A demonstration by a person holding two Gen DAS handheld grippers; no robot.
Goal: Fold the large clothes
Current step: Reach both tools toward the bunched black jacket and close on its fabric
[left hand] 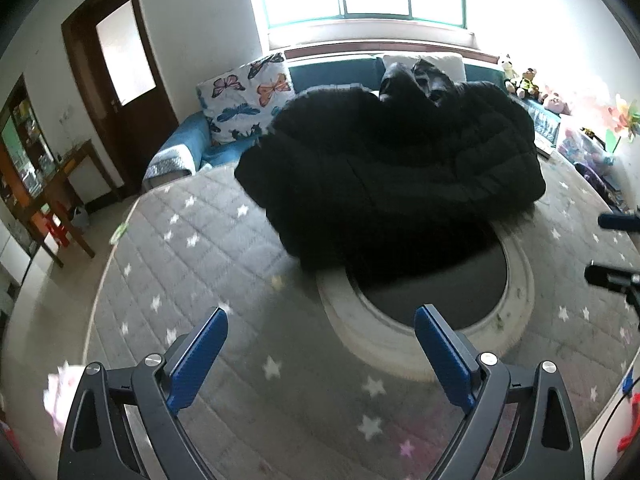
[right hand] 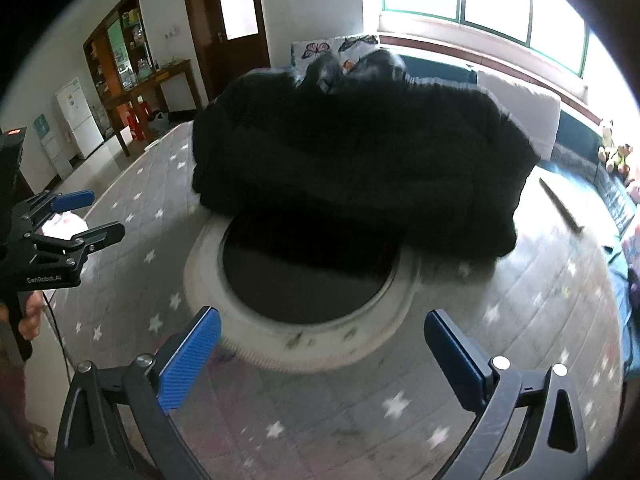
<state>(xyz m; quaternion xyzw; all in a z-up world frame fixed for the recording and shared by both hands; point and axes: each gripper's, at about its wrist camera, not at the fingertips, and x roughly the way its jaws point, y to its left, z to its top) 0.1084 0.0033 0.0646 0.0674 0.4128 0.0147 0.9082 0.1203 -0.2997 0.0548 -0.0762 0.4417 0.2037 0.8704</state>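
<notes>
A big black padded coat (left hand: 392, 160) lies bunched on a grey quilted mat (left hand: 192, 248) with white stars, its hood at the far side. The coat (right hand: 352, 152) covers the far part of a round white-rimmed ring with a dark centre (right hand: 304, 276). My left gripper (left hand: 322, 318) hovers open above the mat, short of the coat, nothing between its blue pads. My right gripper (right hand: 322, 320) is open too, over the near rim of the ring. In the right wrist view the left gripper (right hand: 92, 212) shows at the left edge, held by a hand (right hand: 30, 316).
A blue sofa (left hand: 188, 140) with a butterfly pillow (left hand: 248, 96) runs behind the mat under a bright window. Soft toys (left hand: 524, 80) sit at its right end. A wooden table (left hand: 68, 184), shelves and a brown door (left hand: 120, 72) stand to the left. A white fridge (right hand: 78, 120) stands beyond.
</notes>
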